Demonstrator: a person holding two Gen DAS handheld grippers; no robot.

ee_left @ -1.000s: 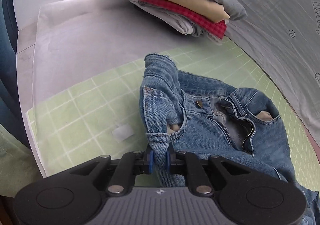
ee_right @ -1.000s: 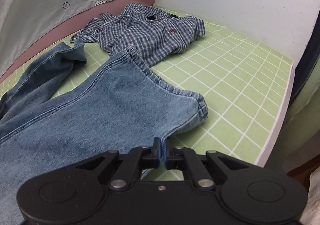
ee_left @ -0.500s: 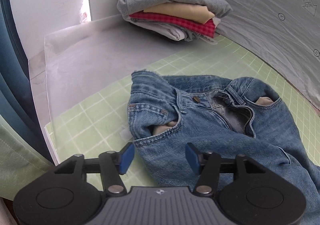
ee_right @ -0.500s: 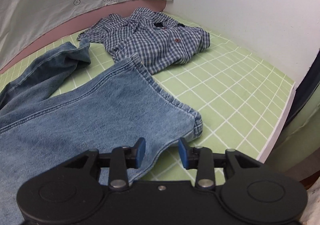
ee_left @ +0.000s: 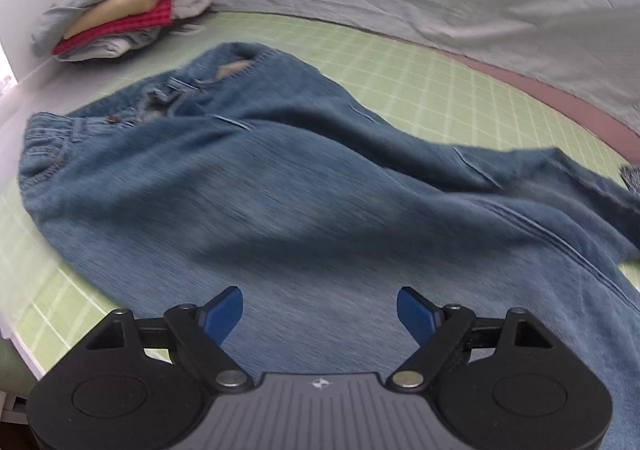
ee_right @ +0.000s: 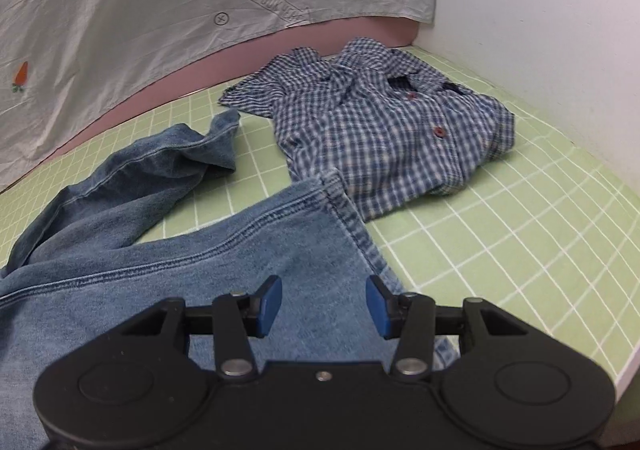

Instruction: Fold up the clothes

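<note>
Because the jeans (ee_left: 280, 185) are thick, limp denim, heavy enough to sag and drag, I judge the stiff waistband on the far left and the hemmed leg end (ee_right: 352, 217) near the checked shirt (ee_right: 384, 129) the surest holds. They lie spread across the green grid mat (ee_right: 500, 234), legs parted. A second ago both grippers pinched denim; now the left gripper (ee_left: 320, 314) and right gripper (ee_right: 324, 306) hang spread above it, holding nothing.
</note>
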